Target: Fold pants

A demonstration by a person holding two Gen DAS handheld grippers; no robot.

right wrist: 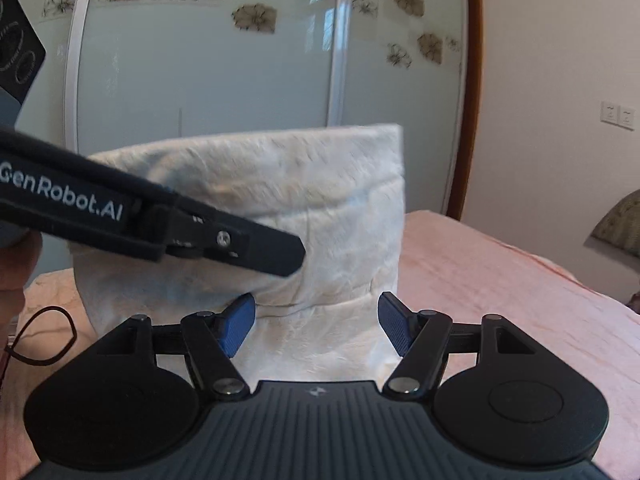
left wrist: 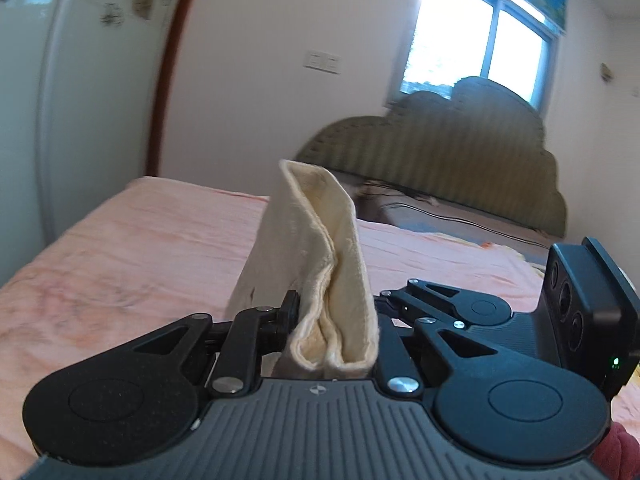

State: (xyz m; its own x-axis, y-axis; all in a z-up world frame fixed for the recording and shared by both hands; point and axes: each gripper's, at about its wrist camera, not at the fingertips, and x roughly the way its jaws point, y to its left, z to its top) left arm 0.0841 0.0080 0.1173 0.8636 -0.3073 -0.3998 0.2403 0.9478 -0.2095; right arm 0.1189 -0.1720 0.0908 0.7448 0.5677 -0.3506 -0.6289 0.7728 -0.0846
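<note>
Your left gripper (left wrist: pixel 336 320) is clamped on a thick fold of the cream pants (left wrist: pixel 316 264), and the cloth stands up between its fingers, lifted above the pink bedsheet (left wrist: pixel 132 248). In the right wrist view the same pants (right wrist: pixel 320 208) hang as a broad folded panel in front of the camera, with the lower part reaching down toward the bed. Your right gripper (right wrist: pixel 316 320) is wide apart; its blue pads (right wrist: pixel 240 320) stand on both sides of the cloth but do not press it. The left gripper (right wrist: pixel 276 252) crosses this view from the left and touches the fabric. Behind the bed are a padded headboard (left wrist: pixel 460 168), a window (left wrist: pixel 480 40) and a wardrobe door (right wrist: pixel 208 80) with flower prints.
</note>
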